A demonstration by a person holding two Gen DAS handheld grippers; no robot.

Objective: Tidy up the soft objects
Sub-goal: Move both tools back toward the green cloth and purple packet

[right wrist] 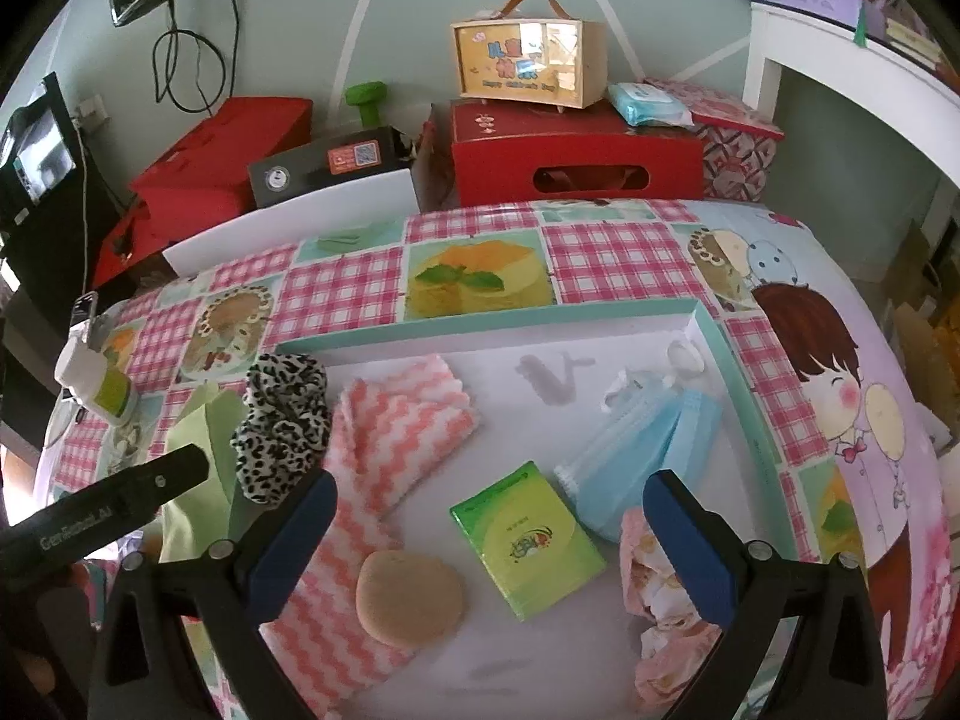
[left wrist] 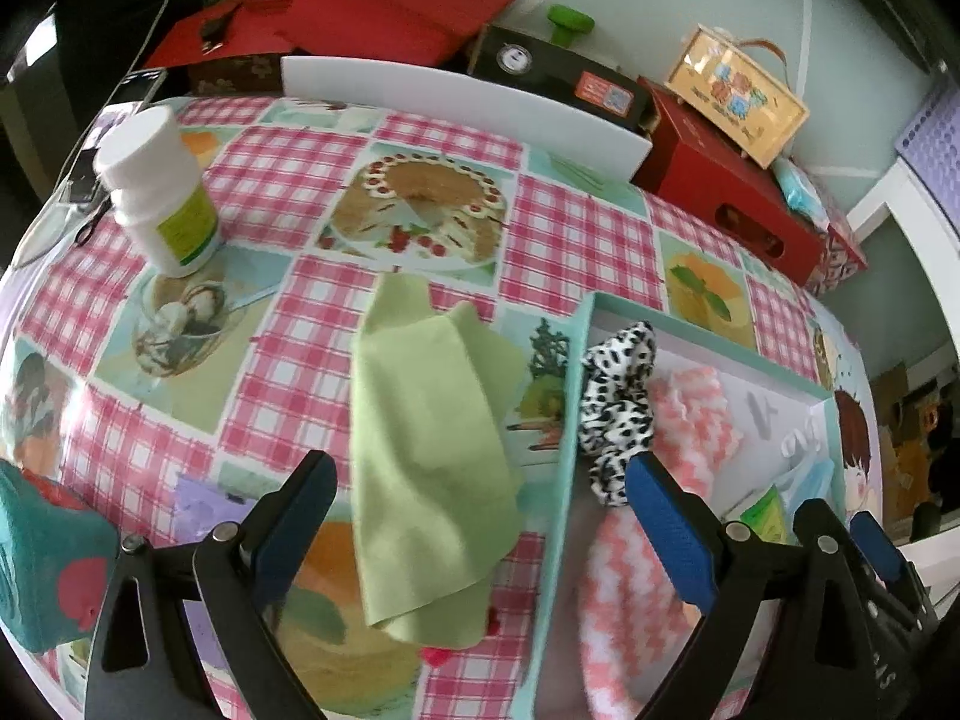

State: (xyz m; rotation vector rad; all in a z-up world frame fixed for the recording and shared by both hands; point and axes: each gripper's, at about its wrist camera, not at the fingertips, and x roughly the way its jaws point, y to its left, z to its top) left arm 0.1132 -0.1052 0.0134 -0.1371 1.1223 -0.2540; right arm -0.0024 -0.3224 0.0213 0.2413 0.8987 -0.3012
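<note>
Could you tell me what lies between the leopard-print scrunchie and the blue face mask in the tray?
The right wrist view shows the pink zigzag cloth beside the scrunchie, then bare tray floor up to the mask.

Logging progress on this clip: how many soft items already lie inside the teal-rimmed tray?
5, possibly more hidden: leopard-print scrunchie at the left rim, pink-and-white zigzag cloth beside it, tan round sponge on that cloth, blue face mask right, pink patterned fabric near right.

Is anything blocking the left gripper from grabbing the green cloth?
Nothing visible does. The green cloth lies on the tablecloth right between the open left gripper's fingers, just outside the teal tray.
</note>
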